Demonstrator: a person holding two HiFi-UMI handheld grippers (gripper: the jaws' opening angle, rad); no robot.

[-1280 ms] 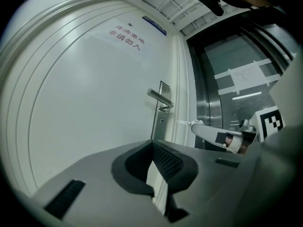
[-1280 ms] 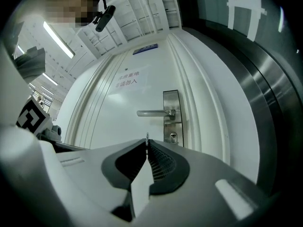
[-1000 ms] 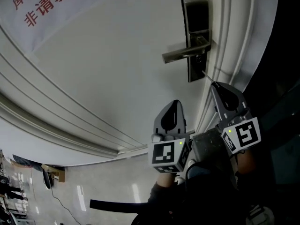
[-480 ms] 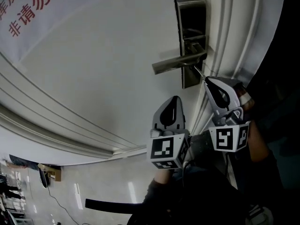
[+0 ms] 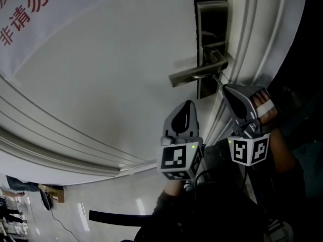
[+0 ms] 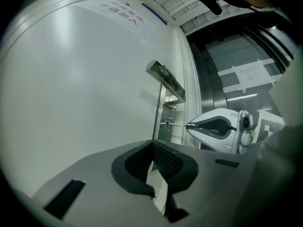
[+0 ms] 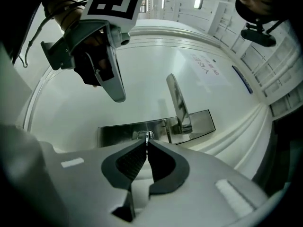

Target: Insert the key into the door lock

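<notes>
- The right gripper (image 5: 225, 88) is held up at the door's right edge, just below the lever handle (image 5: 194, 74), with its jaws pointed at the lock plate (image 5: 209, 19).
- In the right gripper view, the jaws are seen clamped together on the key (image 7: 147, 138), with only the thin blade sticking out past the pads.
- The key's tip is placed at the keyhole (image 7: 144, 135) in the steel lock plate (image 7: 120, 134), just left of the lever handle's base (image 7: 177, 103). How deep it sits cannot be told.
- The same is seen from the side in the left gripper view: the key (image 6: 177, 124) spans from the right gripper (image 6: 215, 126) to the keyhole (image 6: 166, 124), below the lever handle (image 6: 165, 82).
- The left gripper (image 5: 187, 106) is held lower and to the left, near the right gripper but apart from it, and off the white door (image 5: 101, 84).
- The left jaws are closed pad to pad at the tips, with nothing between them.
- The left gripper (image 7: 111, 74) and its marker cube (image 7: 116, 1) are seen at the upper left of the right gripper view, clear of the lock.
- A white sign with red characters (image 5: 25, 14) is fixed on the door at far left.
- The moulded door frame (image 5: 252, 34) runs just right of the lock plate.
</notes>
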